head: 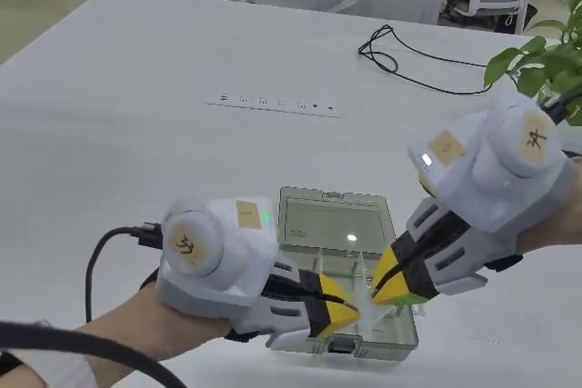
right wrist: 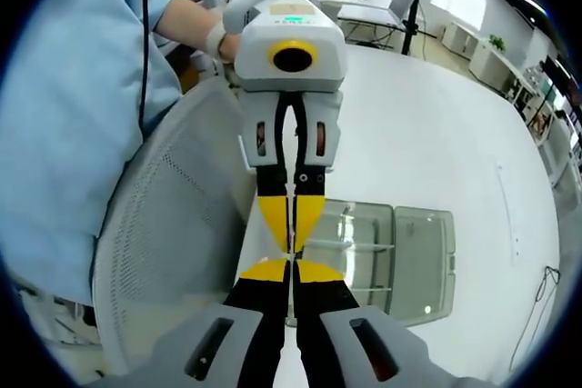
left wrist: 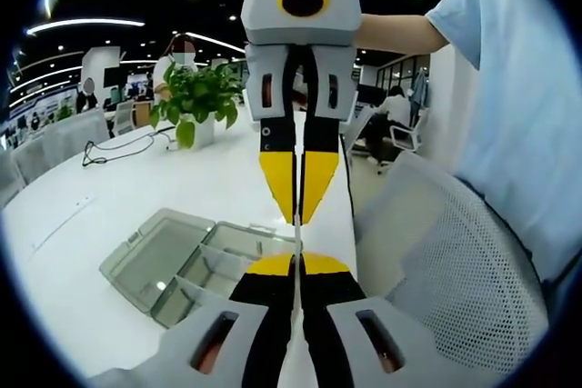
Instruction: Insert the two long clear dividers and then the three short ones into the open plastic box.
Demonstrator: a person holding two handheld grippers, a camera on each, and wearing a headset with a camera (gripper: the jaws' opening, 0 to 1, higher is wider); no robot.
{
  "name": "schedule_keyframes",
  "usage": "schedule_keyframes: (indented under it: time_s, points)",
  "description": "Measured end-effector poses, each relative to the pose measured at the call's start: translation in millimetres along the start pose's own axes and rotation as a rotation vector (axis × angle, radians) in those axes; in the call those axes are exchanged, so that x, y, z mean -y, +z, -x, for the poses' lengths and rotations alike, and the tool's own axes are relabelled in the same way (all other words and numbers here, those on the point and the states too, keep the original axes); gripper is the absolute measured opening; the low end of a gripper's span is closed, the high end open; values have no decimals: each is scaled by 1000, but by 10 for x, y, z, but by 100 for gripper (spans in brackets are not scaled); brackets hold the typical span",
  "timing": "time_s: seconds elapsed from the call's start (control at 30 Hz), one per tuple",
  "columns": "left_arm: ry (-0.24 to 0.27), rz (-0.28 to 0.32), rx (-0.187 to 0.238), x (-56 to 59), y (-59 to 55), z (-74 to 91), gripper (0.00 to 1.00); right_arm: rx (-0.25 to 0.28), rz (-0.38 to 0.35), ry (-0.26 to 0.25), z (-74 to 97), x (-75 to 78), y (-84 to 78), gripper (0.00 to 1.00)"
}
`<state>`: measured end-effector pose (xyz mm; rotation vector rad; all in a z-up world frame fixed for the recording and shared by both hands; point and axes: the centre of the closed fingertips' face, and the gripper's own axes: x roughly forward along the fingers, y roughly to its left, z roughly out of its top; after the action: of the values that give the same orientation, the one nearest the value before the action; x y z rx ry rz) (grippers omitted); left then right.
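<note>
- Tongs meet nose to nose over the box: the left tongs (head: 344,308) come in from my near left and the right tongs (head: 386,292) from the far right, their yellow tips almost touching.
- Between them runs a clear divider (left wrist: 296,241). In the left gripper view it is a thin pale line seen edge-on, passing from my own jaws straight into the facing pair.
- Each pair is pressed flat on one end of that strip, with no gap beyond the strip's own thickness. I judge that both are clamped on it.
- Directly below lies the open plastic box (head: 382,341) on the white worktop (head: 136,61). Its base is nearest me and its lid (head: 332,223) is folded away on the far side.
- As held, the strip's long axis runs left to right across the near part of the base. Neither hand is nearer than the other, since both sit right above it.
- Clear upright walls already stand in the base, though I cannot count them for certain or tell whether this strip is a long one or a short one.
- My reading is that the coming move is a level drop, with the strip's ends kept in line with the slots in the walls.
</note>
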<state>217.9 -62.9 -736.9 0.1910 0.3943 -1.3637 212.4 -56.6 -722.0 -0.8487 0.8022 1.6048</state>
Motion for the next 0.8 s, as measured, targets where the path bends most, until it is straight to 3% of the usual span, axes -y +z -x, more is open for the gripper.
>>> schedule_keyframes:
  time_s: [0.07,0.13,0.27,0.63,0.8]
  points:
    - [16,7,-9,-24,-27,6,1,-2,-10,0,8,16,9,2]
    - [30,10,-13,-48,-55,13,11,-4,-16,-3,14,34,11,2]
    - [70,35,-10,-101,-105,71,21,-14,-11,-4,23,53,0,2]
    - [245,105,-15,-326,-287,283,73,-36,-24,-11,-33,162,11,2]
    - [326,144,-51,-400,-435,359,100,-38,-17,-18,-79,247,77,2]
